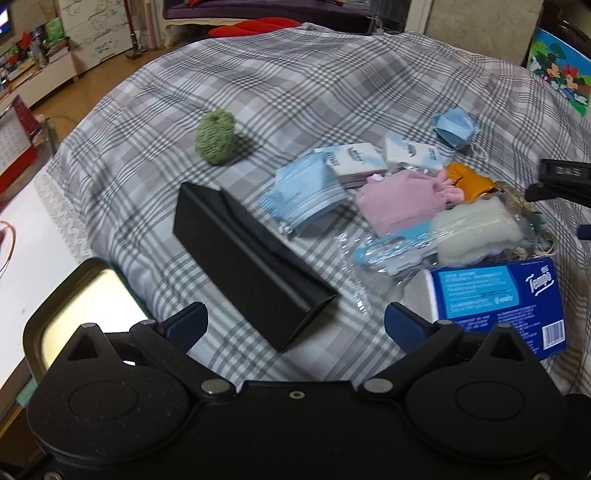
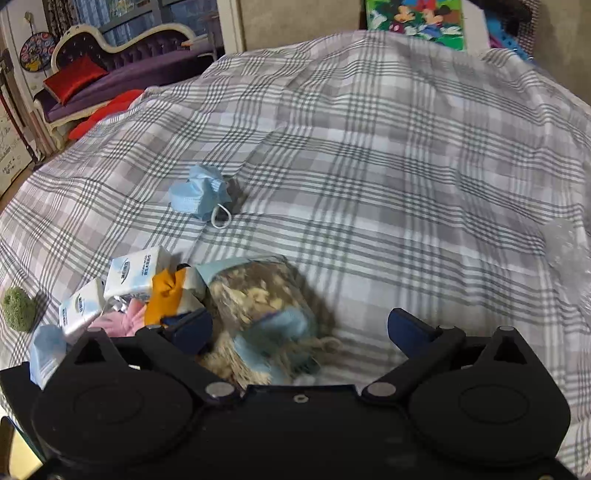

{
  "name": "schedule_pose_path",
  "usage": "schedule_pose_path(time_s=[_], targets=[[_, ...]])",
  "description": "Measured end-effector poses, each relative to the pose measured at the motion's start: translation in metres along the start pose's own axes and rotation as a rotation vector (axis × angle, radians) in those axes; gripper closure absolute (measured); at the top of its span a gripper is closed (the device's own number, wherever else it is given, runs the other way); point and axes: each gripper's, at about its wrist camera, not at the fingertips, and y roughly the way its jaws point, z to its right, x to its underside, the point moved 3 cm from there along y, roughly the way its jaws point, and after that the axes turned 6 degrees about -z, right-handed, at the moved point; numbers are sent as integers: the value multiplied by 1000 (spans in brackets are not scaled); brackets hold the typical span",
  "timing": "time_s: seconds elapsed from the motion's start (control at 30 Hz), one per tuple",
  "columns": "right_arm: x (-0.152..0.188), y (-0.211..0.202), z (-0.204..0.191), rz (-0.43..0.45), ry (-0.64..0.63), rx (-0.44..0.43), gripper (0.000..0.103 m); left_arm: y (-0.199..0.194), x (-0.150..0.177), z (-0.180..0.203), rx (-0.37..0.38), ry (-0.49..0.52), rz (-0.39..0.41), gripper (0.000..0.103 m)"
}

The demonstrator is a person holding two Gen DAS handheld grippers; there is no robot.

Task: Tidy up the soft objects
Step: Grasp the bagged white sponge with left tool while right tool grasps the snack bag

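On a plaid sheet (image 1: 295, 96) lies a pile of soft things: a flat blue face mask (image 1: 304, 194), two small tissue packs (image 1: 354, 162), a pink cloth (image 1: 399, 203), an orange piece (image 1: 467, 181) and a plastic-wrapped sponge brush (image 1: 461, 232). A crumpled blue mask (image 1: 456, 127) lies farther back, a green fuzzy ball (image 1: 215, 137) to the left. My left gripper (image 1: 295, 325) hangs open over a black box (image 1: 251, 262). My right gripper (image 2: 299, 332) stands open above a bagged fibrous bundle (image 2: 258, 306), with the crumpled mask (image 2: 201, 195) ahead.
A blue Tempo tissue box (image 1: 498, 302) sits at the near right. A metal tray (image 1: 85, 306) lies at the left on a white table. A cartoon picture (image 2: 413, 18) stands behind the sheet, and a purple sofa (image 2: 122, 70) is at the far left.
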Motion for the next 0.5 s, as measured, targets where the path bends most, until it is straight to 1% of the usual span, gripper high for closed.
schedule_pose_path(time_s=[0.17,0.27,0.3,0.33,0.37,0.4,0.43,0.47,0.5], targets=[[-4,29,-20,-46,-30,3,2,6,-13,22,14,81,11,4],[-2,42,-23,-47,-55,34,5,13,-22,37,15,141,17,4],[-2,44,-22,-46,-65,42,8,16,-24,42,13,158,21,4],[-2,47,-20,-52,-65,42,18,19,-28,46,10,173,22,4],[-3,50,-17,-65,-55,22,23,23,-31,51,11,185,21,4],[-3,53,-13,-86,-38,-20,30,26,-33,56,20,200,20,4],[-4,55,-9,-104,-16,-65,42,30,-36,61,30,214,19,4],[-4,55,-5,-113,8,-101,45,33,-38,66,33,231,17,4],[-4,54,-1,-112,28,-111,47,36,-40,71,34,249,19,4]])
